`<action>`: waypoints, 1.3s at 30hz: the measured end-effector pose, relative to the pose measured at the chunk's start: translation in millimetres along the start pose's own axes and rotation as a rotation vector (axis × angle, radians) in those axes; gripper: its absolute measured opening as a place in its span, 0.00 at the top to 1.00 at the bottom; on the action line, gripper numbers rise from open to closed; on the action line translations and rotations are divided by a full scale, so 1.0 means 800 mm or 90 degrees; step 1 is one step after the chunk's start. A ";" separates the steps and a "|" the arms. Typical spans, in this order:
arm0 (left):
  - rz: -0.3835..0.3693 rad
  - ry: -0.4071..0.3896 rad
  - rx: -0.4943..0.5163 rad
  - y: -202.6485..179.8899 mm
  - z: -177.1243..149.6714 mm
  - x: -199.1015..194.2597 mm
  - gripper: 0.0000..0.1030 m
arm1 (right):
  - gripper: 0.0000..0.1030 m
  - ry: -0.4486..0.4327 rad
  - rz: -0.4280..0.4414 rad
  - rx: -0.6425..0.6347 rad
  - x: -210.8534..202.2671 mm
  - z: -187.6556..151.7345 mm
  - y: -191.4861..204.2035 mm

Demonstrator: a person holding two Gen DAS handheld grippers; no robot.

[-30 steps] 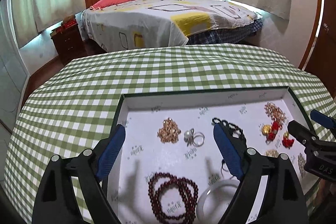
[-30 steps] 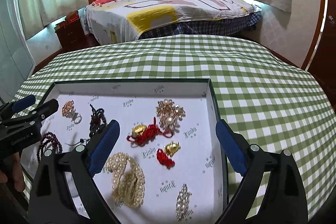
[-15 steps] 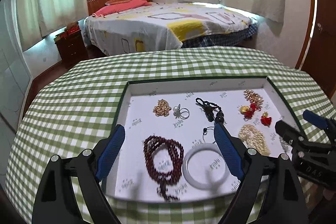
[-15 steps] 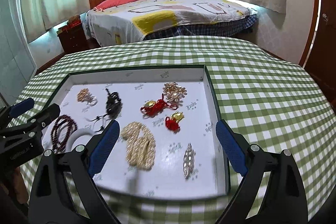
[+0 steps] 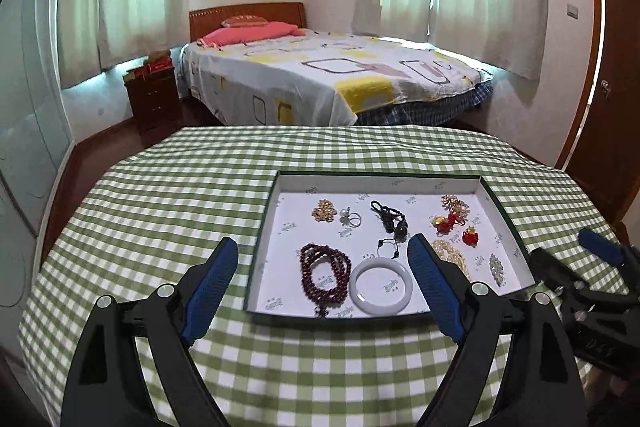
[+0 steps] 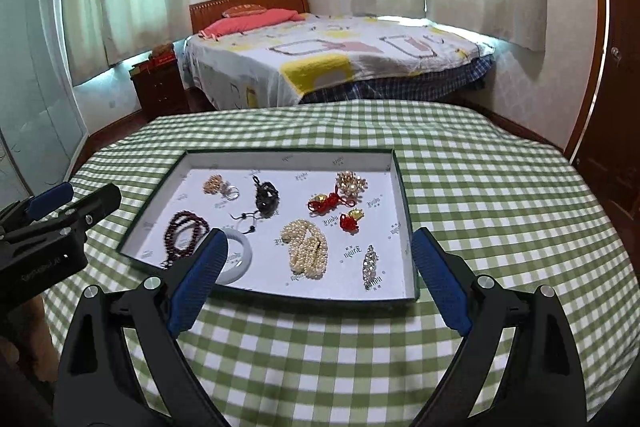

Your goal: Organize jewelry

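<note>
A shallow white-lined tray (image 5: 376, 182) (image 6: 402, 187) with a dark green rim sits on the green checked table. In it lie a dark red bead bracelet (image 5: 325, 274) (image 6: 185, 231), a white bangle (image 5: 381, 285) (image 6: 240, 255), a pearl strand (image 6: 307, 247), a black cord piece (image 5: 390, 221) (image 6: 267, 199), gold and red charms (image 5: 450, 221) (image 6: 332, 202), a ring (image 5: 351, 219) and a crystal clip (image 6: 370, 265). My left gripper (image 5: 322, 283) is open and empty, held back above the tray's near left corner. My right gripper (image 6: 318, 279) is open and empty, above the tray's near edge.
The round table (image 6: 500, 195) with a green checked cloth drops off at its curved edges. A bed (image 5: 320, 79) stands beyond it, with a dark nightstand (image 5: 154, 99) to the left and a wooden door (image 5: 616, 87) on the right.
Both grippers have pulled back and up from over the tray toward the table's near edge, so the whole tray shows. Both stayed open. The jewelry has not moved.
</note>
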State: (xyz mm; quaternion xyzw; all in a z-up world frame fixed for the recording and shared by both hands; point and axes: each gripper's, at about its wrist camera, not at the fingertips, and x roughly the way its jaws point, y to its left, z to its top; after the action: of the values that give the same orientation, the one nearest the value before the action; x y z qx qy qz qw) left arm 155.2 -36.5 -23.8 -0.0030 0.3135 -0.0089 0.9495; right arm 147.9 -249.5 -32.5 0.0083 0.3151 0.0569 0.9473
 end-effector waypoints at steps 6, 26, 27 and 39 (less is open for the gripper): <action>0.003 -0.015 -0.014 0.009 -0.004 -0.038 0.19 | 0.11 -0.030 0.003 -0.014 -0.048 0.001 0.006; 0.010 -0.091 -0.012 0.018 -0.010 -0.141 0.18 | 0.11 -0.101 0.018 -0.029 -0.148 0.001 0.021; 0.010 -0.094 -0.012 0.018 -0.010 -0.144 0.18 | 0.11 -0.104 0.018 -0.029 -0.152 0.000 0.021; 0.007 -0.114 -0.009 0.015 -0.015 -0.165 0.18 | 0.11 -0.124 0.023 -0.030 -0.176 -0.005 0.022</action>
State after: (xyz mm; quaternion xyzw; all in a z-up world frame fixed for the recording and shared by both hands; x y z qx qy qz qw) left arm 41.9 -21.7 45.1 -0.0085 0.2277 -0.0016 0.9737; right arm 31.8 -247.9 49.1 -0.0031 0.2203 0.0800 0.9721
